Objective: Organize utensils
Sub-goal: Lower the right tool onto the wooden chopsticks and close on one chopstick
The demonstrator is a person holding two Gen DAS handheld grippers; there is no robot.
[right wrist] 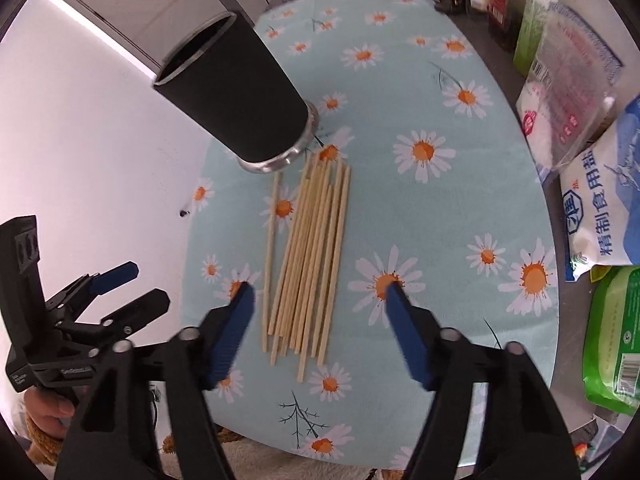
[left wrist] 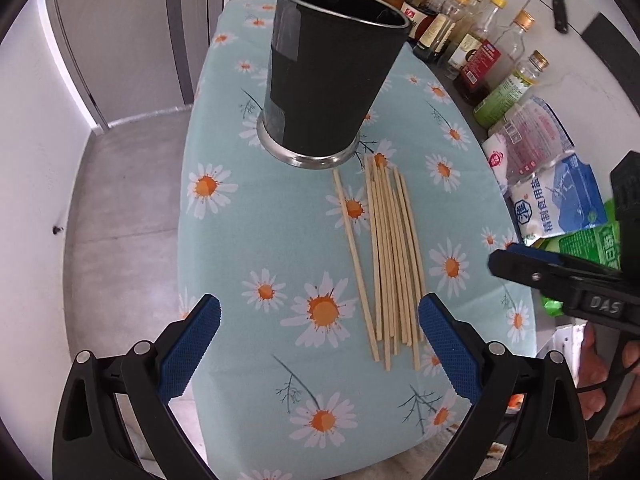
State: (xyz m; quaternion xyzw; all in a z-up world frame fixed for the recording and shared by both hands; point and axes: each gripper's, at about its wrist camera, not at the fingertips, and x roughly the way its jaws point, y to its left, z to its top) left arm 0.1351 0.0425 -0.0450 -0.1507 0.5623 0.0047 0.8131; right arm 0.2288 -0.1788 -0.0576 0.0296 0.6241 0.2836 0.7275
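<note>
The counter [right wrist: 460, 208], under a pale blue daisy-print cloth, carries everything. The black holder [right wrist: 236, 96], a tall cup on a steel foot, stands upright toward the far left part of the cloth, its mouth empty as far as can be seen. Just in front of its foot lie the chopsticks [right wrist: 308, 256], a loose bundle with one stick lying slightly apart on the left; their long axis runs from the holder's foot straight back toward the near edge.

The right gripper [right wrist: 318, 292] hangs over the near ends of the bundle, its jaws part-open and straddling the sticks without touching them, pads to either side across the long axis. It is judged the better placed to close on them. The left gripper [left wrist: 320, 316] has jaws wide open and empty, set left of the bundle so that the sticks lie just inside its right pad [left wrist: 448, 344].

Bottles [left wrist: 480, 40] and salt bags [right wrist: 608, 200] line the right edge, well clear of the short path to the holder.
</note>
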